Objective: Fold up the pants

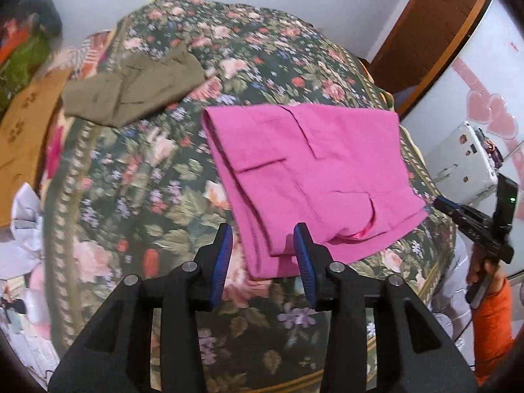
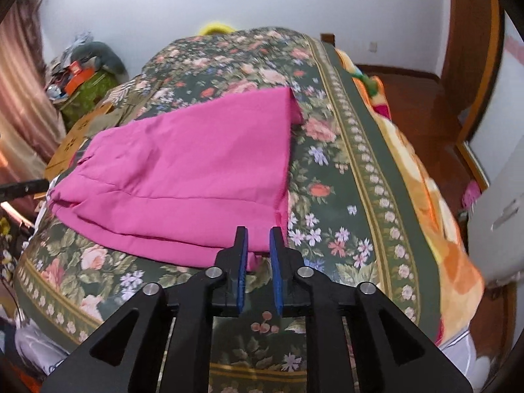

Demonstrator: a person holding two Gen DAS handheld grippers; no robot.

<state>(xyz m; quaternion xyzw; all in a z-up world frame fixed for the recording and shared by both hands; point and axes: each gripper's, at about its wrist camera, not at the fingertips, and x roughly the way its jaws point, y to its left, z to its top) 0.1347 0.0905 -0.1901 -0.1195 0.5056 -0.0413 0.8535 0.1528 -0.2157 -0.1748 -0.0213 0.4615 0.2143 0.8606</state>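
Pink pants lie folded into a flat packet on the floral bedspread. My left gripper hovers over their near corner, jaws open, blue pads clear of the cloth. In the right wrist view the pink pants spread ahead with the folded edge nearest. My right gripper sits at that near edge, jaws a narrow gap apart with pink cloth showing through the gap and nothing pinched. The right gripper also shows at the pants' right corner, held by a hand in an orange sleeve.
A second, olive-green garment lies folded farther back on the bed. A brown cardboard box and clutter stand left of the bed. A white cabinet and wooden floor lie to the right.
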